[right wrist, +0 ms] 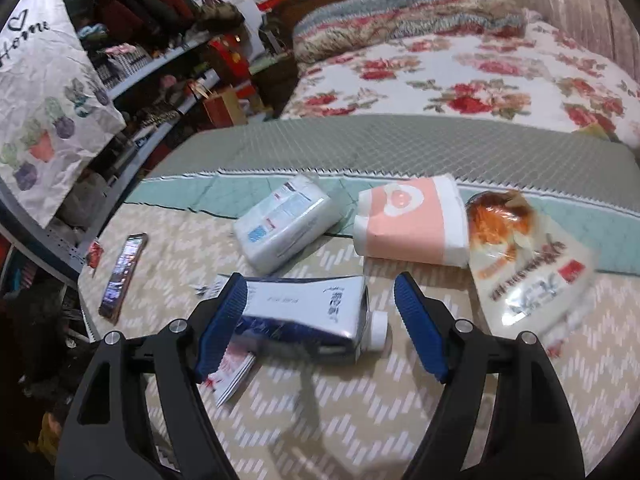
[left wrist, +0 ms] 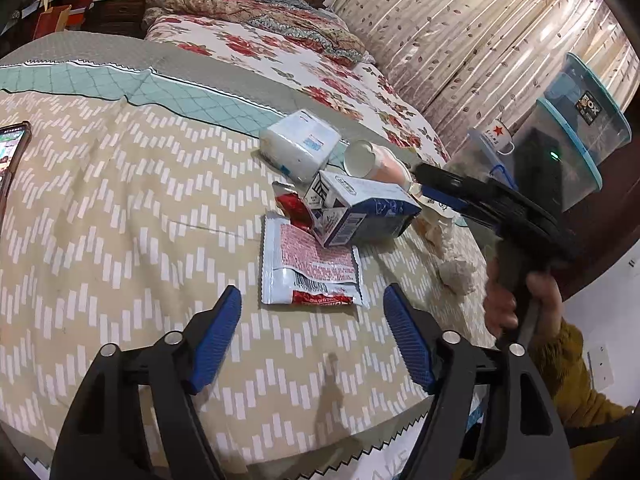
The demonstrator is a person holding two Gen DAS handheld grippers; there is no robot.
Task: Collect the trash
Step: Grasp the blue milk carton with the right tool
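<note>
Both tools gape, holding nothing: left tool (left wrist: 312, 336) behind the wrapper (left wrist: 310, 266) (flat on the bed (left wrist: 120, 208)), right tool (right wrist: 318, 326) astride the carton (right wrist: 308, 312).

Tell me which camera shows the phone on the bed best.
Right wrist view: the phone lies whole on the bedspread, its lit screen facing up, left of the milk carton. The left wrist view catches only its corner at the left edge.

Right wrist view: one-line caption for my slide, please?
Open right gripper straddles a toppled milk carton on the bed, beside tissue packs and a phone.
</note>
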